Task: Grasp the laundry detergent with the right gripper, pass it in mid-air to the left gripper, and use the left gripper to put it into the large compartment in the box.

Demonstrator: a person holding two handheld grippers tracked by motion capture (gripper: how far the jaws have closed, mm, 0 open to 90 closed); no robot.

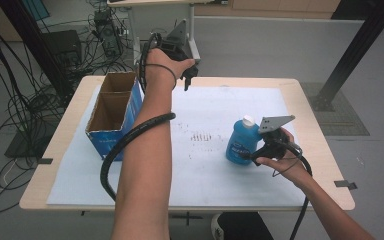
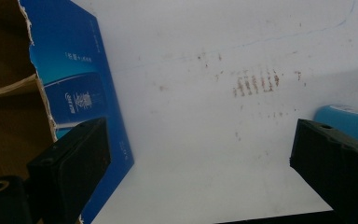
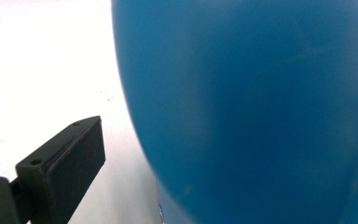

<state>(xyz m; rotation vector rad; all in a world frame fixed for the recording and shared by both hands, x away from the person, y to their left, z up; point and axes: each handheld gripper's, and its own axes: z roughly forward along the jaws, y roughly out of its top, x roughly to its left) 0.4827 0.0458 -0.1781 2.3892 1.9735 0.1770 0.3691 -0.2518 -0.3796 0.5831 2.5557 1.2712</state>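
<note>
Between the right gripper's (image 1: 252, 156) jaws, the bottle (image 1: 242, 141) is standing upright on the white sheet (image 1: 205, 170), its blue wall crowding the right gripper view (image 3: 261, 107). One jaw is showing there, spread off the bottle's side with a strip of sheet between them; the other is hiding behind the blue, so whether the jaws are gripping cannot be told. Above those jaws, the bottle's white cap (image 1: 248, 120) is sitting just beside the gripper's grey plate, and the person's right hand (image 1: 280, 162) is wrapping the handle behind. Ahead of the left gripper's (image 1: 190, 75) jaws, which are standing wide apart and holding nothing, bare sheet is spreading out, speckled with brown marks (image 2: 256, 84). Beside its one jaw, the blue box (image 2: 81, 93) is showing a torn cardboard edge and a brown inside; past its other jaw, a corner of the bottle (image 2: 345, 121) is peeking in. Farther out, the high view is showing the left gripper raised over the table's (image 1: 310, 100) far edge, well apart from the bottle, with the open box (image 1: 112, 117) lying below the left forearm.
</note>
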